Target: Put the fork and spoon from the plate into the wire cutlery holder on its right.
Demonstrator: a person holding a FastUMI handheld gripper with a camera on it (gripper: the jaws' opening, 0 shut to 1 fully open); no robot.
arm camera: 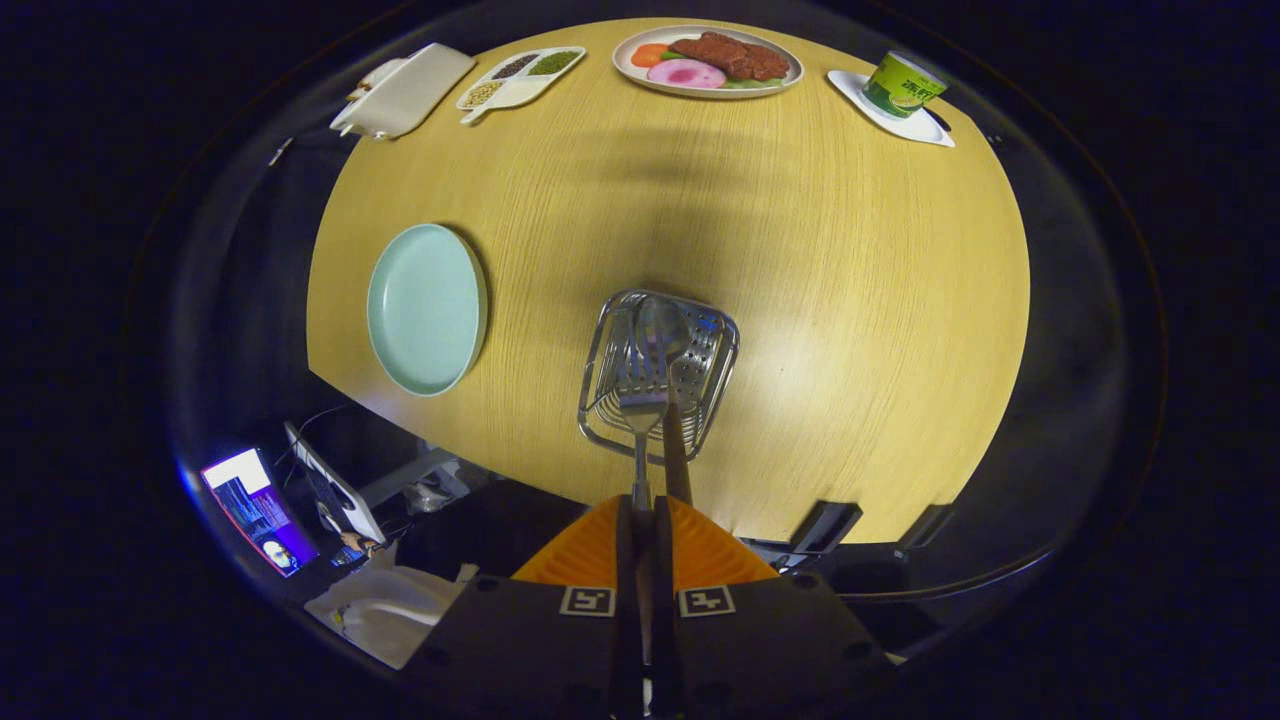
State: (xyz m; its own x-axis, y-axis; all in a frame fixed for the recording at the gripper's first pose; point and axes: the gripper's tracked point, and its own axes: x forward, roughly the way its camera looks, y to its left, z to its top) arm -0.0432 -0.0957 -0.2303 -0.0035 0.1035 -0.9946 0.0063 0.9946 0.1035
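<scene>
Fork [640,385] held by its thin handle, the gripper [643,520] pinched tight on it with both orange fingers [700,545], tines hanging over the wire cutlery holder [655,375] near the table's [850,300] front edge. Spoon [662,330] already stands inside. The pale green plate [425,308] lies at the table's left edge.

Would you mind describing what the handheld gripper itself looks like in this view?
The gripper has two orange fingers with ribbed, wedge-shaped surfaces, mounted on a dark grey body. Each side of that body carries a small square black-and-white marker near the base of its finger.
</scene>
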